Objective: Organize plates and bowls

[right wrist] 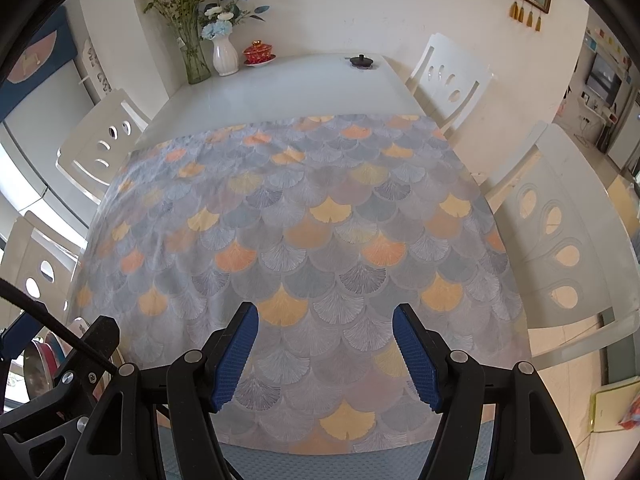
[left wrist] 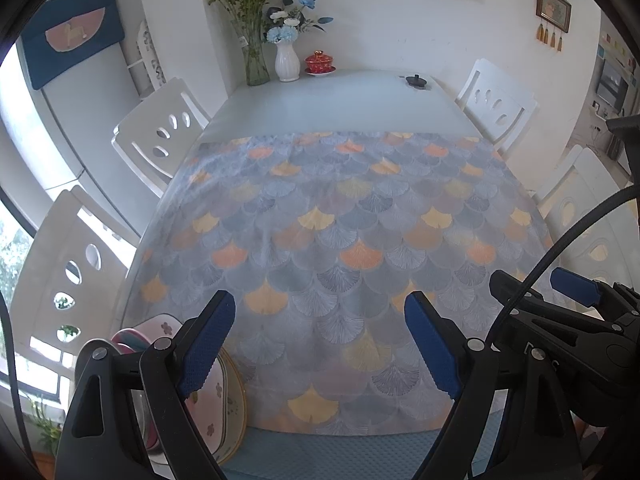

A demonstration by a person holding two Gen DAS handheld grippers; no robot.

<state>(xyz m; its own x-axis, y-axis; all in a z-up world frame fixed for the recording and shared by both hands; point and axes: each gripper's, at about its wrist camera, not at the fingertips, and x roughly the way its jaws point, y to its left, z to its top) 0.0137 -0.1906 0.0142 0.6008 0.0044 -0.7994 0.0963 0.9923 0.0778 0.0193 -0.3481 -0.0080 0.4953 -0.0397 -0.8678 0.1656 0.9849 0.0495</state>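
My left gripper point(left wrist: 320, 312) is open and empty above the near part of the table. Several plates and bowls point(left wrist: 224, 396) with pink flower prints stand on edge at the near left, just behind my left finger point(left wrist: 208, 348). They also show in the right wrist view point(right wrist: 40, 356), partly hidden by the other gripper. My right gripper point(right wrist: 325, 320) is open and empty over the patterned cloth point(right wrist: 304, 240). It shows in the left wrist view point(left wrist: 568, 292) at the right.
A table with a fan-patterned cloth point(left wrist: 340, 240) fills the middle. At its far end stand two flower vases point(left wrist: 287, 60), a red lidded cup point(left wrist: 319, 63) and a small dark lid point(left wrist: 416, 80). White chairs point(left wrist: 160, 136) stand on both sides.
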